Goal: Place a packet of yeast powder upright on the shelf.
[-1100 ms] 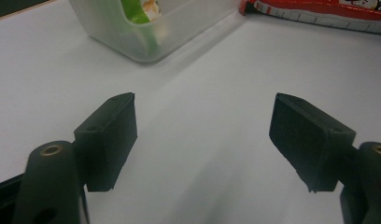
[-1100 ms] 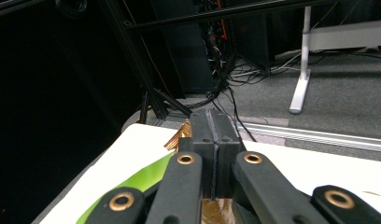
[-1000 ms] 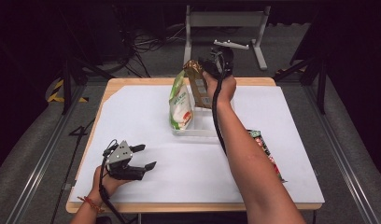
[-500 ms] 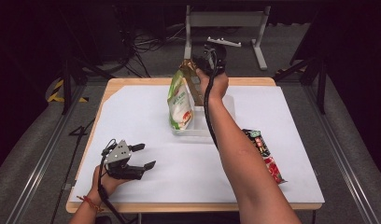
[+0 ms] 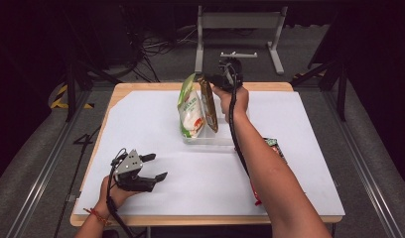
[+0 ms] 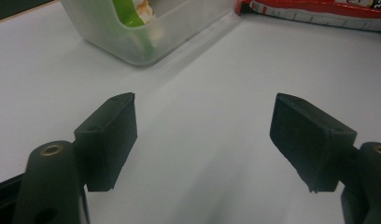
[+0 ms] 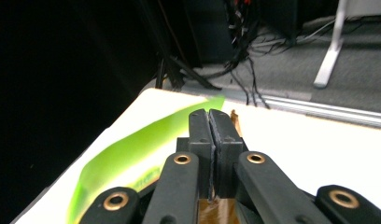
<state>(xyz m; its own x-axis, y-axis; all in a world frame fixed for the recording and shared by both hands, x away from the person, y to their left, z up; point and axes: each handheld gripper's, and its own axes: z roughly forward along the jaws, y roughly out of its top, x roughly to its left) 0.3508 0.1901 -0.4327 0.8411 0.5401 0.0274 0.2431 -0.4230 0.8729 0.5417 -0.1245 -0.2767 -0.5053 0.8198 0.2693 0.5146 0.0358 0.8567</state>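
Over the far side of the bench, the right gripper's [image 5: 209, 79] fingers pinch the top of a brown foil pouch [image 5: 208, 105] standing beside a green snack bag [image 5: 191, 108] in a clear plastic tub [image 5: 210, 138], while the left gripper [image 5: 152, 168] rests spread near the front edge.

Two pouches [image 5: 191, 106] stand in the tub [image 5: 210, 137]; packet [image 5: 275, 148] right.

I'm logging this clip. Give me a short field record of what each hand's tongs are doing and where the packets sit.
right tongs: shut on the top edge of the brown foil pouch
left tongs: open, over bare white table cover
clear plastic tub: holds brown pouch and green-and-white snack pouch, both upright
red snack packet: flat on cover, right of tub
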